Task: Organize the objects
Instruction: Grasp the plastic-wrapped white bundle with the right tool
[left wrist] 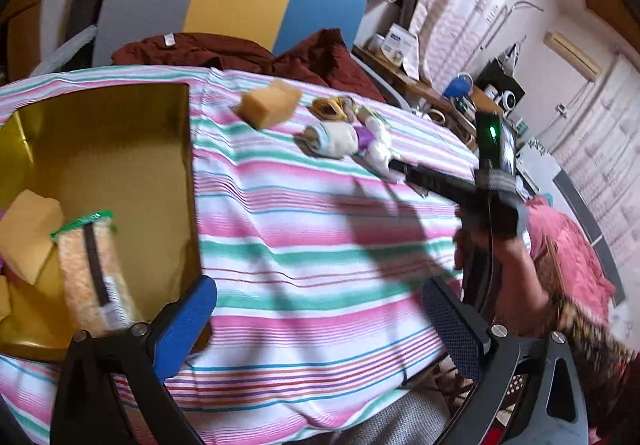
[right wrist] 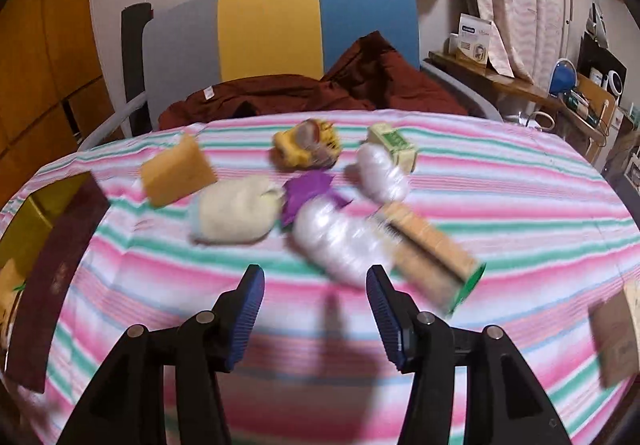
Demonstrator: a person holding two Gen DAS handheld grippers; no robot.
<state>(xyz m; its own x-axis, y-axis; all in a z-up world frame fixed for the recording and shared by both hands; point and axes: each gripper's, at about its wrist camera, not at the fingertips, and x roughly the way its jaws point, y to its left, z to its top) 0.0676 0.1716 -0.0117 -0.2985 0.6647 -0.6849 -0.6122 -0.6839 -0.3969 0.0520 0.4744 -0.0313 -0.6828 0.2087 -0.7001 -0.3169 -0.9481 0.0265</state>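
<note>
A: Lying in the gold box (left wrist: 120, 133), the green-ended packet (left wrist: 90, 273) runs lengthwise toward the camera?
B: Yes. Its twin (right wrist: 432, 257) slants on the striped worktop (right wrist: 520, 213). Both left tongs (left wrist: 316, 329) and right tongs (right wrist: 316, 309) gape, released.

Open gold cardboard box (left wrist: 120, 149) at left end of pink-and-green striped tablecloth (left wrist: 320, 245); long green-capped cracker packet (left wrist: 90, 273) inside. Tan sponge block (right wrist: 178, 170), cream cloth bundle (right wrist: 236, 215) right of box.
</note>
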